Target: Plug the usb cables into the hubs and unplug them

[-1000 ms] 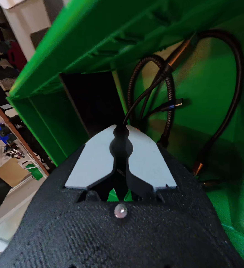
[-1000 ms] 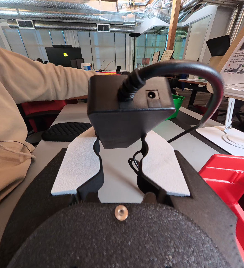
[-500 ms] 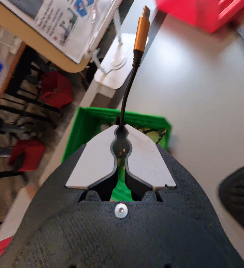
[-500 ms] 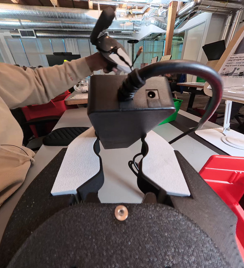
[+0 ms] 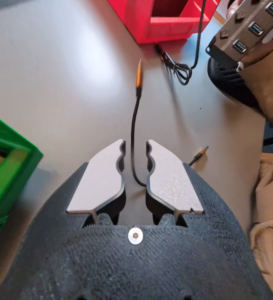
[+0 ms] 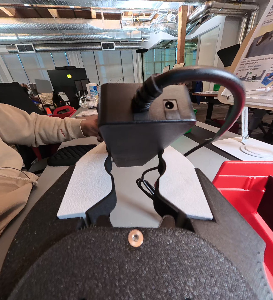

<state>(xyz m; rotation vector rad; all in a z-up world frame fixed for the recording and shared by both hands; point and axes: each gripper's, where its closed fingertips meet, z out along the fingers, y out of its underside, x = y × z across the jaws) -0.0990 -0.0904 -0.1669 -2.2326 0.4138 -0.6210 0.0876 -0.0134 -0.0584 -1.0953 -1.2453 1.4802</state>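
Note:
My left gripper [image 5: 135,142] is open over the grey table. A thin black usb cable [image 5: 133,129] runs loose between its fingers, touching neither pad. Its orange plug [image 5: 139,76] points away from me, and the other orange end [image 5: 202,151] lies to the right. My right gripper [image 6: 134,154] is shut on a dark usb hub [image 6: 142,129], held up above the table, with its thick black lead [image 6: 197,76] arching right. The hub [image 5: 246,30] also shows in the left wrist view, upper right, with several ports facing the cable.
A red bin [image 5: 161,19] stands beyond the plug, also at the right of the right wrist view [image 6: 246,186]. A green bin [image 5: 6,162] is at my left. The hub's coiled lead [image 5: 179,69] lies by the red bin. A person's sleeve [image 6: 35,126] and a black wrist rest [image 6: 70,154] are left.
My left gripper lifted the cable out of the green bin, swung down over the table and opened, letting the cable go. The right gripper still holds the hub, now tilted slightly.

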